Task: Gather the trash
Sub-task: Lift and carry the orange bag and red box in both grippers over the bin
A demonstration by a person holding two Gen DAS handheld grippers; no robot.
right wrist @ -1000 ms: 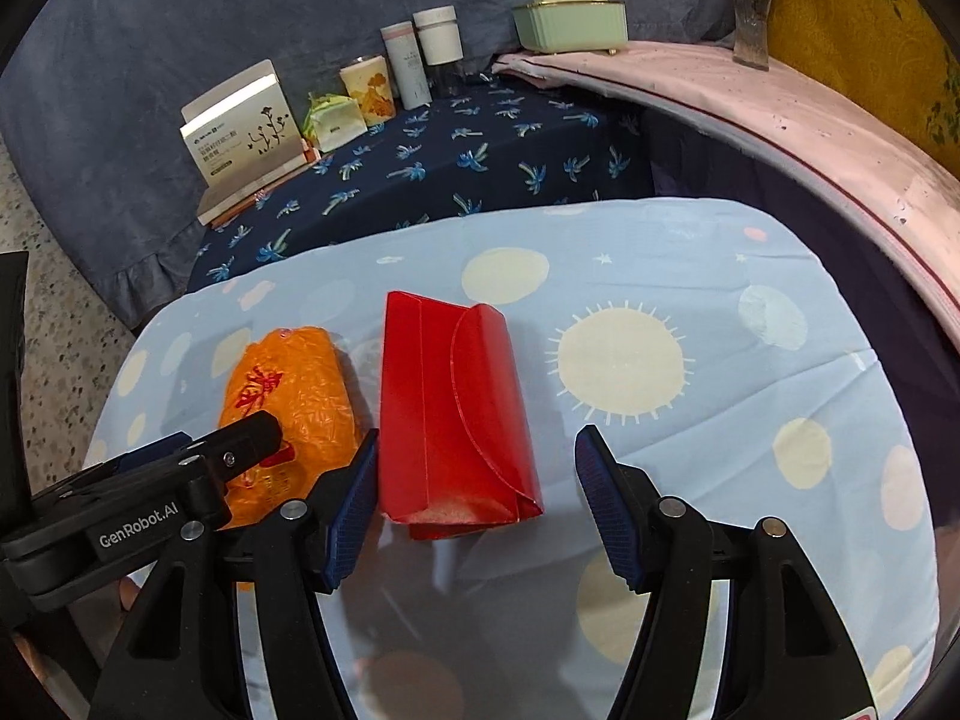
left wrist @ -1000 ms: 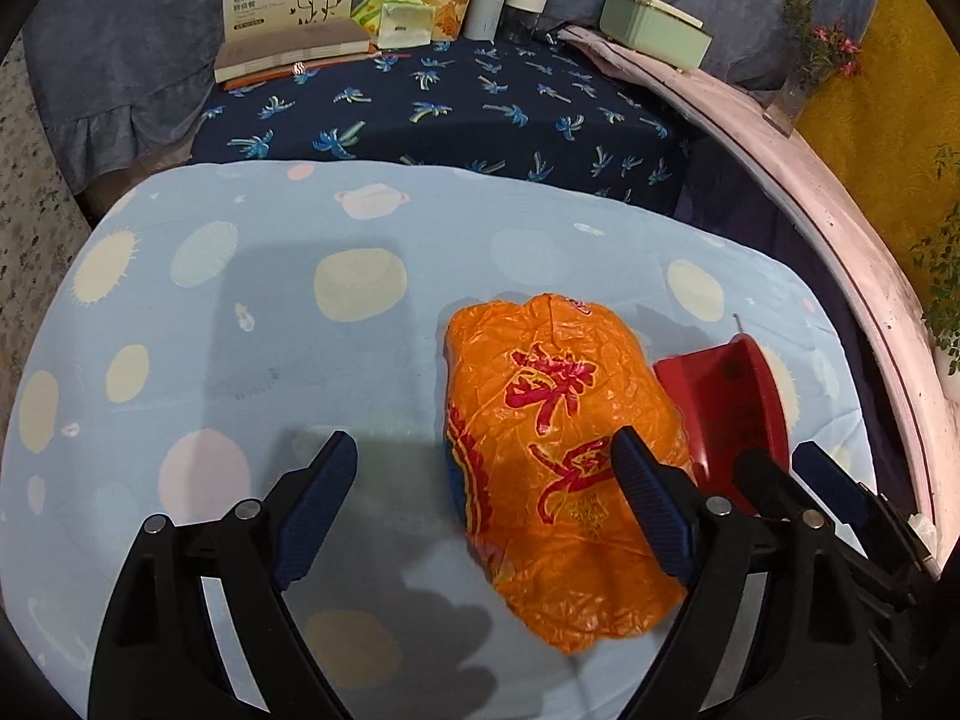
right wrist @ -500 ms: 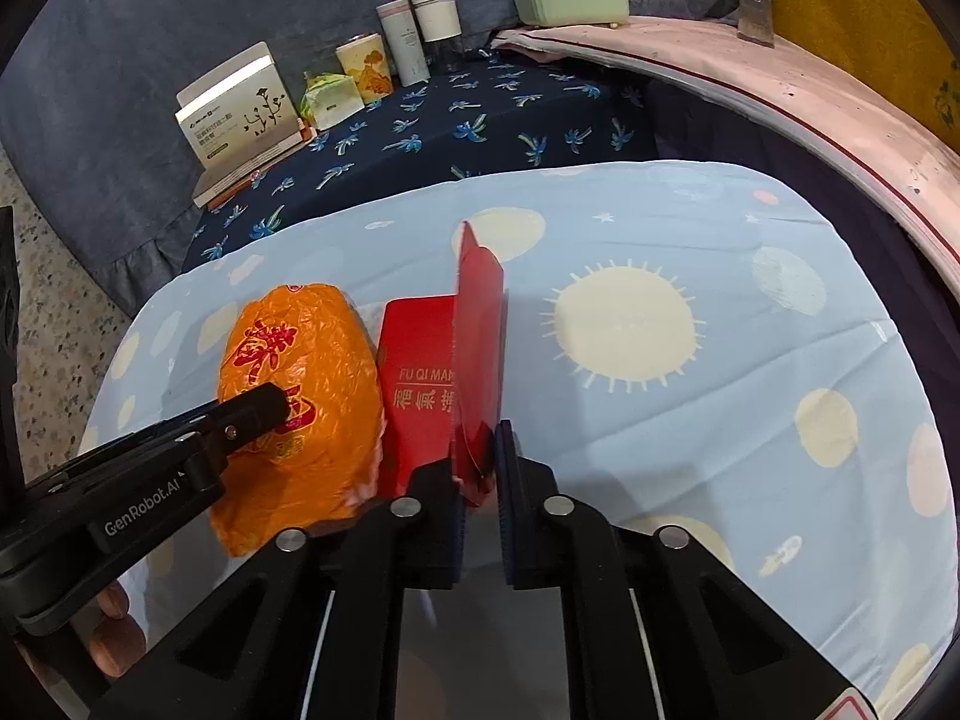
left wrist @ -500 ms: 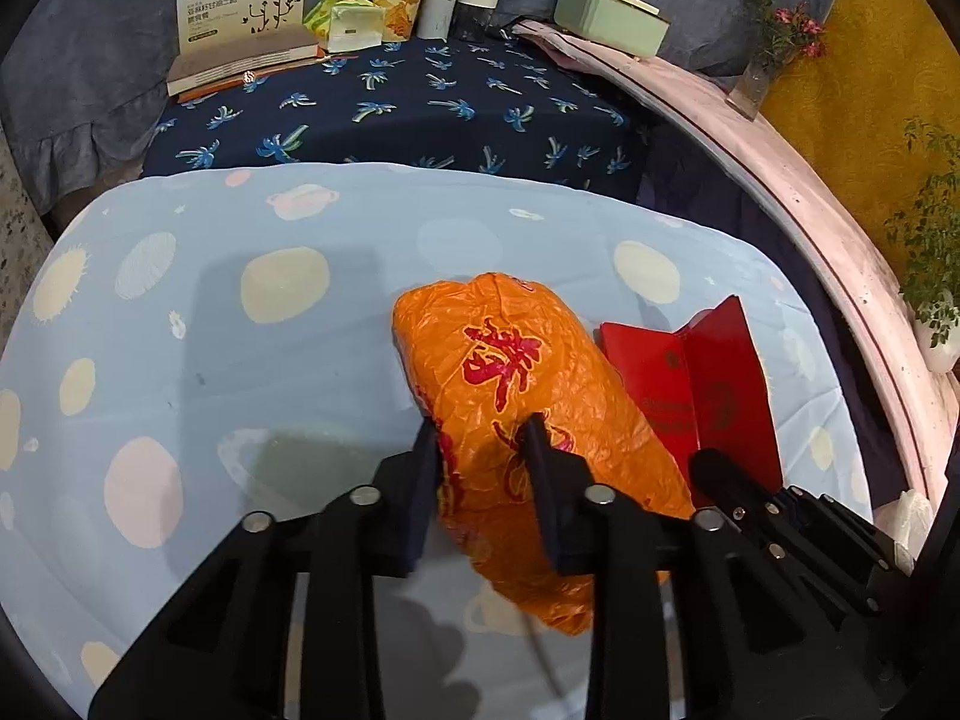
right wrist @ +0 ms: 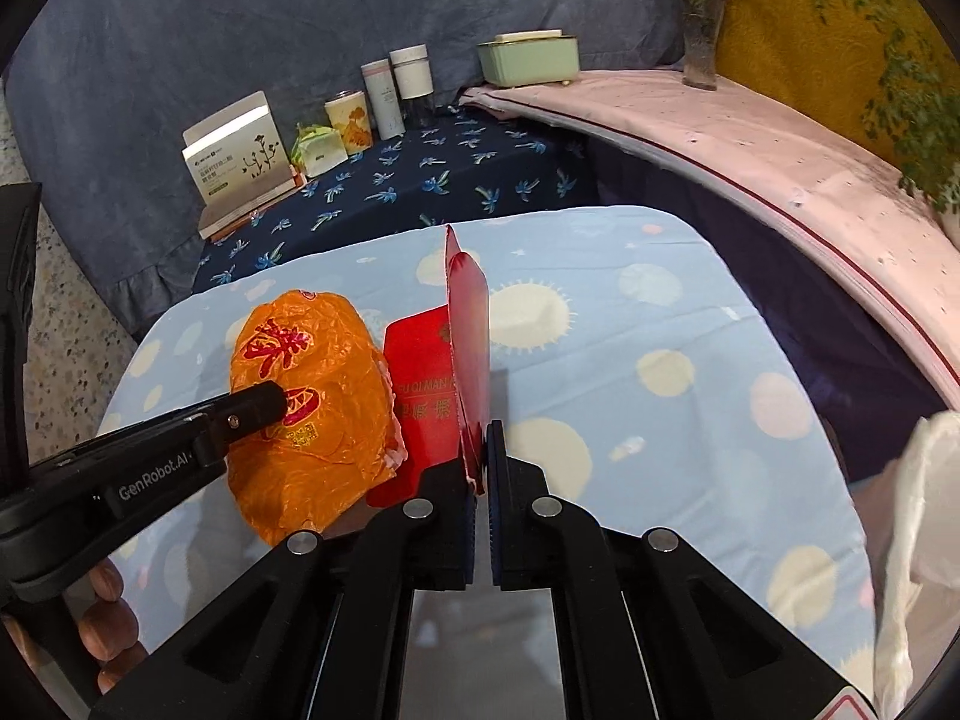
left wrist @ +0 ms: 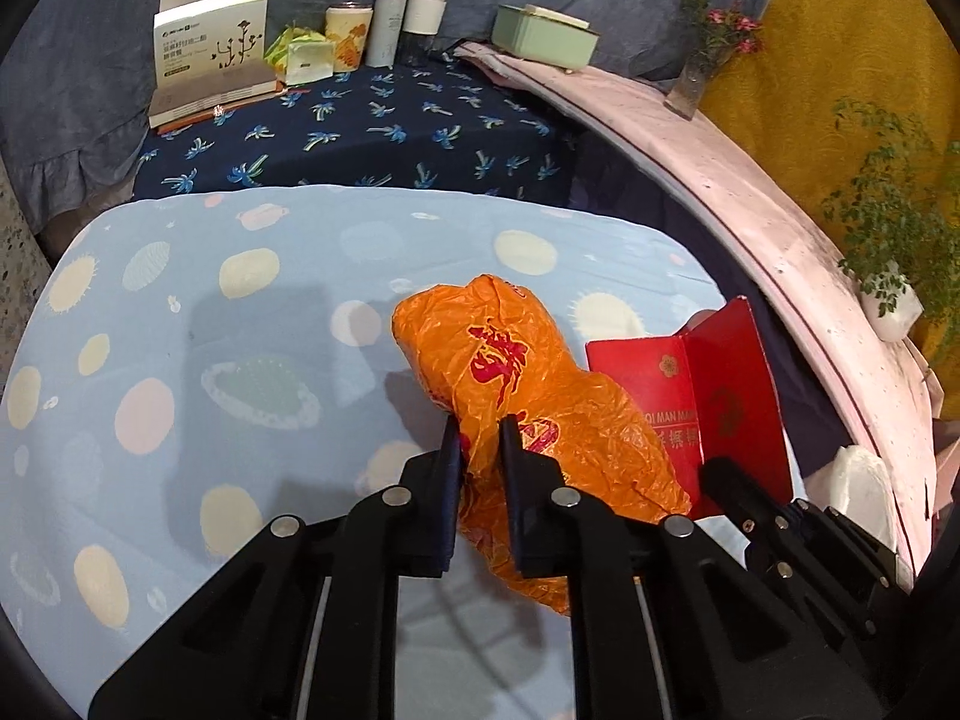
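A crumpled orange plastic bag [left wrist: 528,384] with red characters hangs lifted above the light blue dotted tablecloth [left wrist: 180,324]. My left gripper [left wrist: 480,438] is shut on its near edge. The bag also shows in the right wrist view [right wrist: 312,396]. A red paper envelope [right wrist: 465,330] stands on edge to the right of the bag, its flap folded out. My right gripper [right wrist: 480,456] is shut on the envelope's near edge. The envelope also shows in the left wrist view [left wrist: 708,384].
Behind is a dark blue palm-print cloth [left wrist: 360,126] with a white box [left wrist: 210,48], cups [left wrist: 414,18] and a green tissue box [left wrist: 543,36]. A pink ledge [left wrist: 750,180] curves along the right. A white plastic bag [right wrist: 918,540] hangs at the right edge.
Both grippers closed from open: the left on the orange bag, the right on the red envelope. Both items have been lifted, and the envelope now stands on edge.
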